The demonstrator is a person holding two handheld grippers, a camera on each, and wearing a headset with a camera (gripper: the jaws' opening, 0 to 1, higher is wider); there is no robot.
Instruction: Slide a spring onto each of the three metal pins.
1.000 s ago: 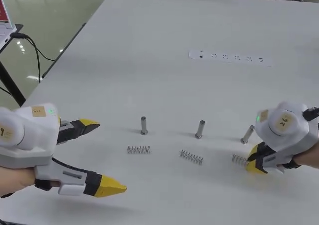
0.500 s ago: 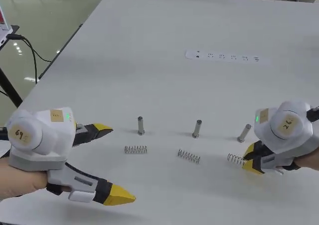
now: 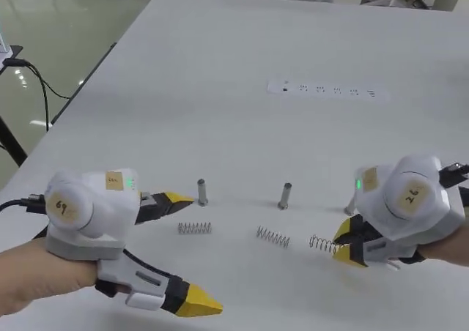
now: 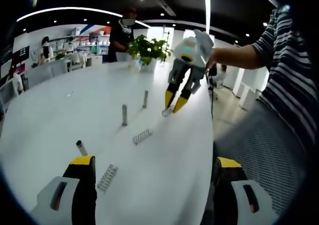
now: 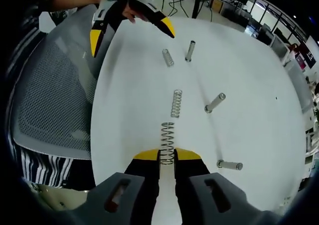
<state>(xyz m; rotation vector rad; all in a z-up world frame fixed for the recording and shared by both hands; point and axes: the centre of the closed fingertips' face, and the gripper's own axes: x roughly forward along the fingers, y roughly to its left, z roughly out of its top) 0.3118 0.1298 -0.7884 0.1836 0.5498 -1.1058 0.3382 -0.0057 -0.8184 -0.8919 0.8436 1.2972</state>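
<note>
Above table (image 3: 220, 89), right hand-held gripper (image 5: 167, 156) pinches spring (image 5: 168, 135); left hand-held gripper (image 3: 199, 254) agape.

Bright, even overhead light washes the matte white tabletop (image 3: 242, 67); the short grey metal pins (image 3: 285, 195) cast faint, soft shadows. Glare spots dot the glossy pale-green floor (image 3: 66, 23). Both gripper views bow strongly at their edges, where detail smears.

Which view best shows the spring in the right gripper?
The right gripper view: the held spring runs straight out from the right gripper, its near end pinched between the yellow tips. The head view shows the held spring from the side, the pinch partly hidden. The left gripper view shows it small and far.
</note>
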